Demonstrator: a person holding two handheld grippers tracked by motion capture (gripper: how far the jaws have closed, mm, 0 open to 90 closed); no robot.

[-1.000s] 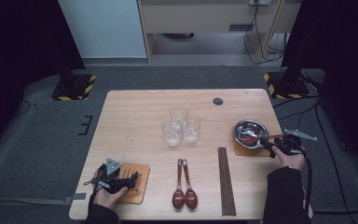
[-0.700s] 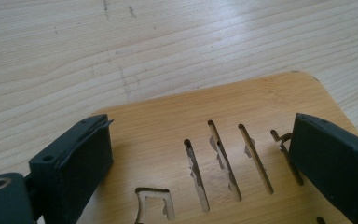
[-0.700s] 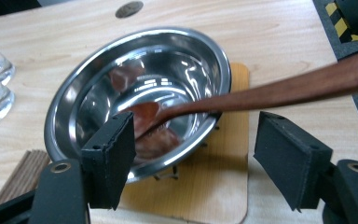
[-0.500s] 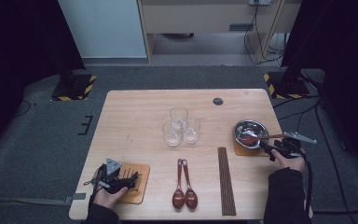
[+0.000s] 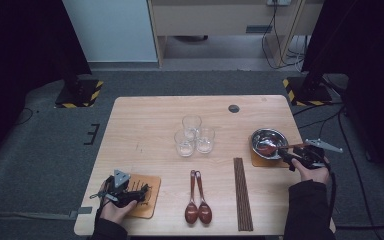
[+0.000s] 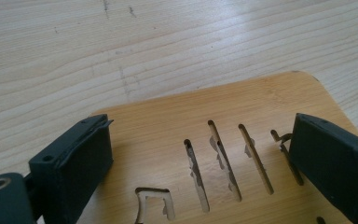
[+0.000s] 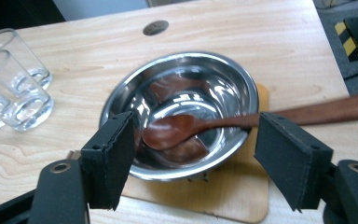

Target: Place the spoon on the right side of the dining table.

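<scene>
A steel bowl point(image 5: 266, 136) point(image 7: 242, 79) stands on a wooden coaster point(image 5: 259, 161) point(image 7: 242, 196) at the table's right. Inside it lies a brown wooden spoon point(image 5: 267, 148) point(image 7: 177, 130), whose handle rests on the rim and points right. My right gripper point(image 5: 287, 152) point(image 7: 195, 135) hovers open just beside the bowl, jaws either side of it, gripping nothing. At the front left my left gripper point(image 5: 139, 194) point(image 6: 200, 123) is open over a slotted wooden coaster point(image 5: 150, 182) point(image 6: 168, 126), with nothing between its jaws.
Three clear glasses point(image 5: 192, 135) point(image 7: 14, 84) cluster in the table's point(image 5: 145, 125) middle. Two brown spoons point(image 5: 197, 202) lie at the front centre, with a bundle of dark chopsticks point(image 5: 242, 192) to their right. A round hole point(image 5: 234, 108) sits near the far edge.
My right gripper has lifted slightly by the bowl; the spoon stays in the bowl. The left gripper has not moved.
</scene>
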